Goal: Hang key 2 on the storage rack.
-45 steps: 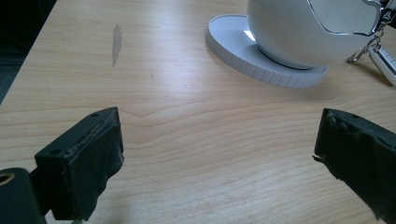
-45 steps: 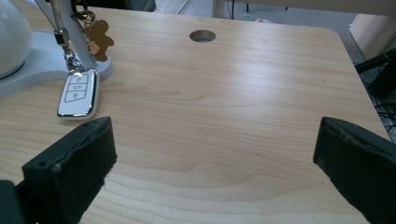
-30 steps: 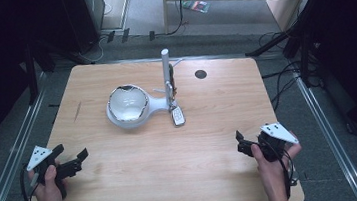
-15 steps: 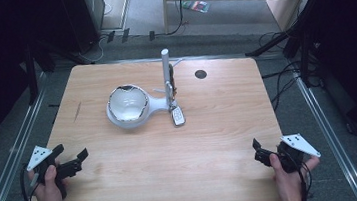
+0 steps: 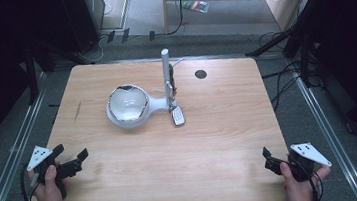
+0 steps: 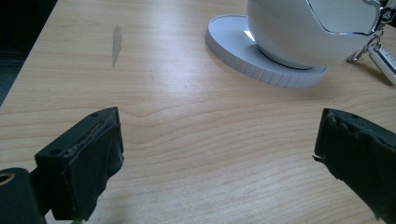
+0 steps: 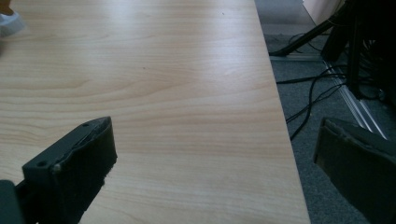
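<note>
Lamp (image 5: 128,106) with key fob (image 5: 178,115), mid-table; both grippers held apart from them, empty.

Left gripper (image 5: 71,161) is held by a hand (image 5: 49,187) at the near left corner of the table (image 5: 211,142), jaws spread wide, nothing between them; seen along its jaws, the lamp (image 6: 289,42) stands ahead to the right, the fob (image 6: 384,57) just beside its base. Right gripper (image 5: 269,160) is held at the near right edge, jaws likewise wide and empty, one over wood, the other past the edge above cables (image 7: 322,88).
</note>
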A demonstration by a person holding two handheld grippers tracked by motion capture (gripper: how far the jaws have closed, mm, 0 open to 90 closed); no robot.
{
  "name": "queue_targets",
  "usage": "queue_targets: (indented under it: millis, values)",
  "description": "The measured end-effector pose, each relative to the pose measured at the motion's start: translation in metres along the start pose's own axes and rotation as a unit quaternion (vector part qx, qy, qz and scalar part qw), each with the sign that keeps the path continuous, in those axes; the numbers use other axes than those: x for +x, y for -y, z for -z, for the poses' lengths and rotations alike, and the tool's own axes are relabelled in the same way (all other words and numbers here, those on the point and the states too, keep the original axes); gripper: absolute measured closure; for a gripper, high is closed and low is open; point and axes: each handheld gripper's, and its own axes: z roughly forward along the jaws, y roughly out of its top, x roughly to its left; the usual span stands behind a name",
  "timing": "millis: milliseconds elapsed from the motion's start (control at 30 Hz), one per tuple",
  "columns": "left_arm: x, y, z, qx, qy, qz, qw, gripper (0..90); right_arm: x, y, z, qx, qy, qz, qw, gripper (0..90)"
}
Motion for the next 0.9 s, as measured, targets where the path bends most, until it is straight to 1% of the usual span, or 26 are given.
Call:
queue_targets:
  millis: [167,333,367,433,500,567,633,667,733,900]
  values:
    - [0.000,0.000,0.000,-0.003,0.001,0.002,1.0000,1.7,-0.007,0.009,0.002,0.007,0.000,0.002,1.0000,0.0]
    - [0.000,0.000,0.000,-0.001,0.001,0.001,1.0000,1.7,-0.014,0.016,0.004,0.004,-0.009,-0.006,0.9999,0.0]
    - [0.000,0.000,0.000,-0.002,0.001,0.001,1.0000,1.7,-0.015,0.019,0.004,0.004,-0.013,-0.012,0.9998,0.0]
    - [0.000,0.000,0.000,0.000,0.004,0.001,1.0000,1.7,-0.015,0.021,0.005,0.001,-0.019,-0.019,0.9996,0.0]
    - [0.000,0.000,0.000,0.001,0.003,-0.001,1.0000,1.7,-0.015,0.021,0.005,-0.007,-0.020,-0.017,0.9996,0.0]
    - [0.000,0.000,0.000,0.001,0.003,-0.001,1.0000,1.7,-0.015,0.022,0.005,-0.009,-0.023,-0.016,0.9996,0.0]
    - [0.000,0.000,0.000,0.002,0.003,0.000,1.0000,1.7,-0.013,0.023,0.004,-0.007,-0.022,-0.009,0.9997,0.0]
    - [0.000,0.000,0.000,0.002,0.003,0.000,1.0000,1.7,-0.011,0.023,0.003,-0.005,-0.022,-0.001,0.9998,0.0]
    - [0.000,0.000,0.000,0.002,0.003,-0.001,1.0000,1.7,-0.010,0.023,0.002,-0.001,-0.022,0.003,0.9998,0.0]
    - [0.000,0.000,-0.001,0.002,0.002,0.000,1.0000,1.7,-0.013,0.023,0.002,0.001,-0.025,-0.013,0.9996,0.0]
